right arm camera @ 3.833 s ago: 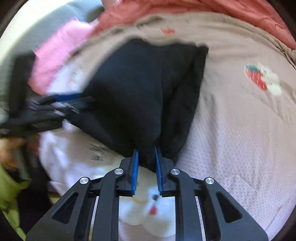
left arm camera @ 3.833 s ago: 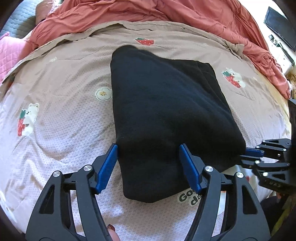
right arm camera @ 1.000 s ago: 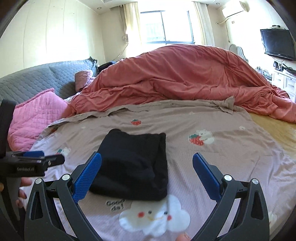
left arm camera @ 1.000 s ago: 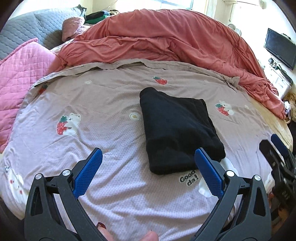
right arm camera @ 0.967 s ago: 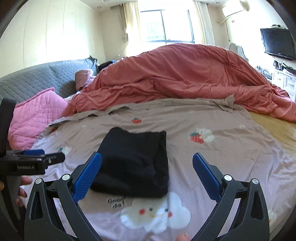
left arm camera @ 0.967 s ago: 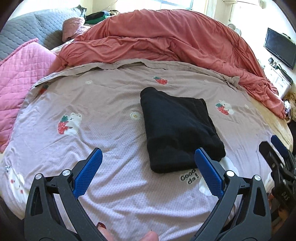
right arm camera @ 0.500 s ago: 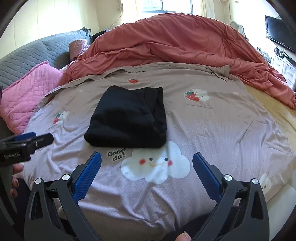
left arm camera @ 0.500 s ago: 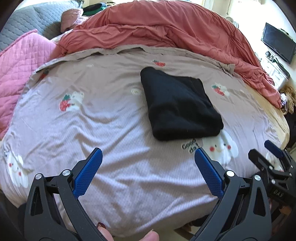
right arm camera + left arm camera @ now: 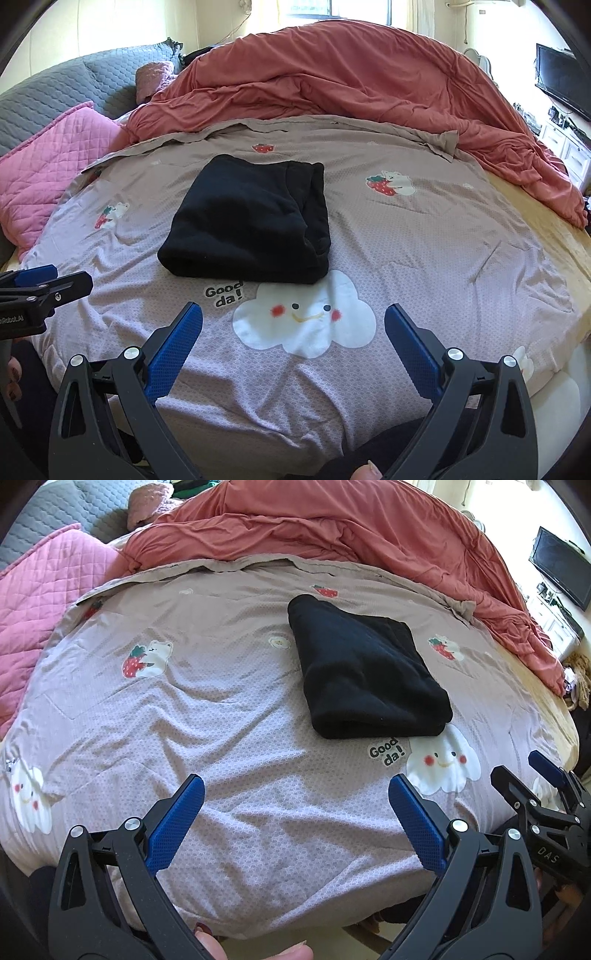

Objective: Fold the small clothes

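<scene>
On the bedsheet (image 9: 424, 258), black garment (image 9: 251, 221) lies folded (thick, rectangular)

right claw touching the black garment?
Apart. The right wrist view shows the right claw open, with bare bedsheet and the printed cloud lying between its fingertips and the folded black garment.

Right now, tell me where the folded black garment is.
The folded black garment lies mid-bed on the printed sheet, just beyond the "Good da!" cloud print, with the red duvet heaped behind it.
</scene>
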`<state>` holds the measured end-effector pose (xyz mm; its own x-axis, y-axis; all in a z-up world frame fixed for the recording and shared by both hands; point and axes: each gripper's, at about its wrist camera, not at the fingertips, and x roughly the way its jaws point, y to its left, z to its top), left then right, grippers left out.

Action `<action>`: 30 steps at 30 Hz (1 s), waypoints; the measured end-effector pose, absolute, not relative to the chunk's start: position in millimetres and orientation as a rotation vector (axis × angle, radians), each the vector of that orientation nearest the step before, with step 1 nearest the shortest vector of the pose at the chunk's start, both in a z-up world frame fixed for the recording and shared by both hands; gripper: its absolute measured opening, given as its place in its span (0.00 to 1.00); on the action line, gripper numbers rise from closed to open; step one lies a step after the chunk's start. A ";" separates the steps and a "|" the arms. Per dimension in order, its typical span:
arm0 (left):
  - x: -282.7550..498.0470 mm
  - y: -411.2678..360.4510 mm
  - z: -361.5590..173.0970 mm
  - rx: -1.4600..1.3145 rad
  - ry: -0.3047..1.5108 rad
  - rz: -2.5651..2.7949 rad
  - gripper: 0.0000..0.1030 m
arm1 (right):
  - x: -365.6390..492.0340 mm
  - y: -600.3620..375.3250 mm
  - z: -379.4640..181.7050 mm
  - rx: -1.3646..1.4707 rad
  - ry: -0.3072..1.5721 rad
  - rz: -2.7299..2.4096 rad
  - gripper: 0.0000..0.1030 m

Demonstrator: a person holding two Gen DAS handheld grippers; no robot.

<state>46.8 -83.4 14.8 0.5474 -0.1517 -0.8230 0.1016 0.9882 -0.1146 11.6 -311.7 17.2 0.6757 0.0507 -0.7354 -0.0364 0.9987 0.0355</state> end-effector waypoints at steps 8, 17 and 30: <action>45.9 -84.2 14.9 -0.044 0.981 -0.149 0.91 | 12.3 -316.4 19.6 0.030 0.820 0.044 0.95; 46.9 -81.3 13.7 -0.041 0.989 -0.127 0.91 | 12.0 -316.3 19.4 0.028 0.819 0.043 0.95; 45.7 -81.4 14.0 -0.027 0.989 -0.120 0.91 | 12.3 -315.7 16.3 0.013 0.814 0.039 0.95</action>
